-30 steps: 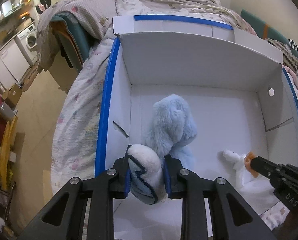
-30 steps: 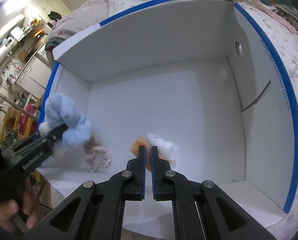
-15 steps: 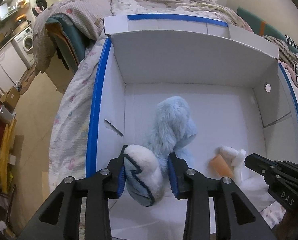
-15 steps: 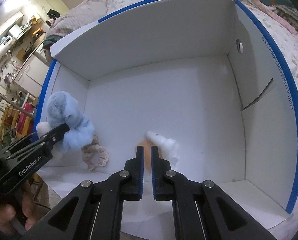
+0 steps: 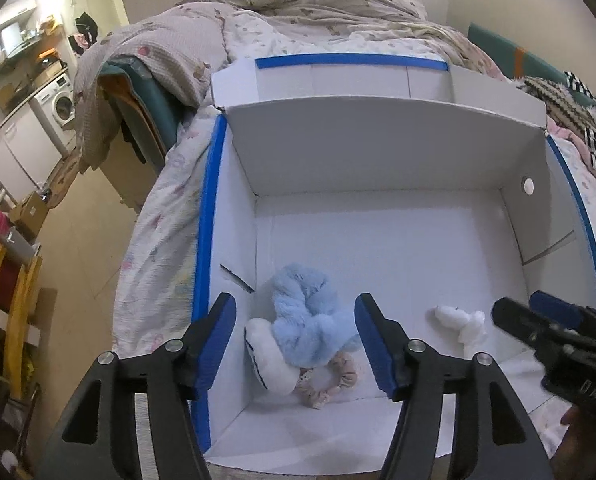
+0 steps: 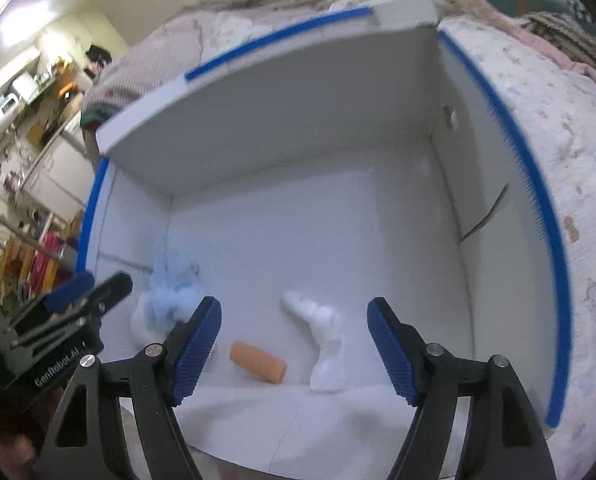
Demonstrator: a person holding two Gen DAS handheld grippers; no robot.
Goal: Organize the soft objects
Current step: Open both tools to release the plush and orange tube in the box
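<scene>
Left gripper (image 5: pixel 295 330) now spread wide, empty; a second ago clamped on blue plush toy (image 5: pixel 310 320). Toy now lies in box's near-left corner, atop pink scrunchie (image 5: pixel 330 380). Right gripper (image 6: pixel 291 338) also parted, having let go white plush (image 6: pixel 322 340) and orange roll (image 6: pixel 257 367), both on box floor. White box (image 5: pixel 378 152) beyond, on bed (image 5: pixel 318 12). Judgement: these items stowed; grippers free for next soft object.

white box (image 5: pixel 378 152) on bed (image 5: pixel 165 216)

Fluffy blue plush toy (image 5: pixel 310 320), matt white cardboard box (image 5: pixel 378 152), ribbed tool pads (image 6: pixel 195 348).
</scene>
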